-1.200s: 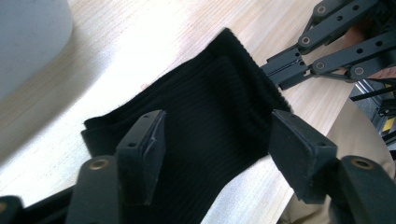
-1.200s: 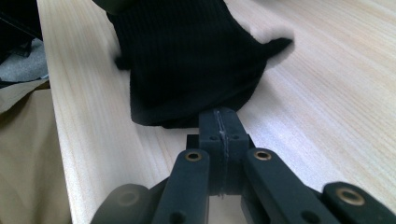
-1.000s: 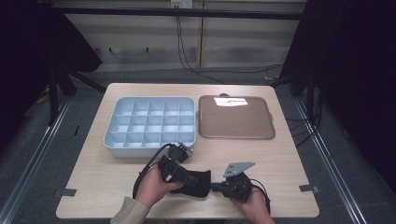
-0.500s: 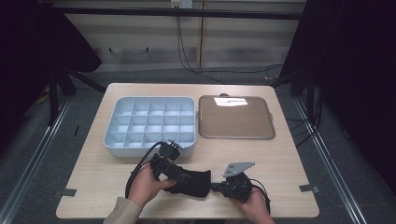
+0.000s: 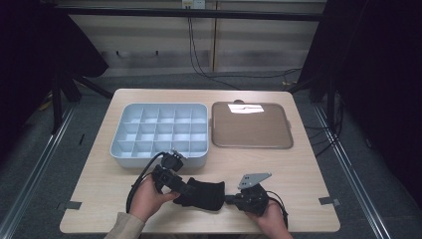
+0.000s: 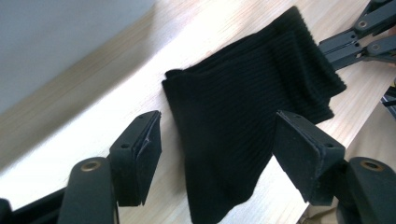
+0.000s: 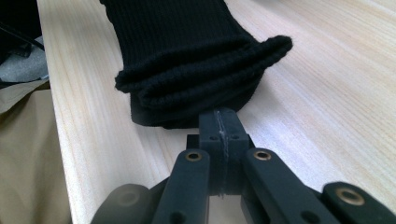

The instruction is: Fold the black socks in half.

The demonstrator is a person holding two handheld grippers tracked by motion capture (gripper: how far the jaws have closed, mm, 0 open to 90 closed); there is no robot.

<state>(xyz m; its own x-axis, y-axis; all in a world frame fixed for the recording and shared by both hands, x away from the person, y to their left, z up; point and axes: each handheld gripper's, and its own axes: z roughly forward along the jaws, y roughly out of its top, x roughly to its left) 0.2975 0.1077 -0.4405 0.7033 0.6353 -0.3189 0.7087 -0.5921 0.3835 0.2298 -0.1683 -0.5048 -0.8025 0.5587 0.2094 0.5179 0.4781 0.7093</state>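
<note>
- Black ribbed knit cloth (image 5: 203, 194) lay folded on the wooden table (image 5: 308, 169), near the front edge, at about 6 o'clock from the grey divided tray (image 5: 159, 130).
- Left gripper (image 6: 217, 154): I saw its jaws standing wide apart, one on either side of the cloth (image 6: 243, 116), neither pad touching it. In the high view the left gripper (image 5: 185, 188) sat at 9 o'clock of the cloth, held in my left hand (image 5: 147, 199).
- Right gripper (image 7: 220, 123): jaws pressed together, their tips at the cloth's folded edge (image 7: 196, 60); I could not tell whether fabric was pinched between them.
- High view placed the right gripper (image 5: 230, 200) at 3 o'clock of the cloth, right hand (image 5: 271, 221) behind it.
- Brown flat tray (image 5: 251, 125) sat at 3 o'clock of the divided tray, just beside it, well apart from the cloth.
- Right gripper (image 6: 348, 44) also showed at 2 o'clock in the left gripper view, at the cloth's thick rolled end.
</note>
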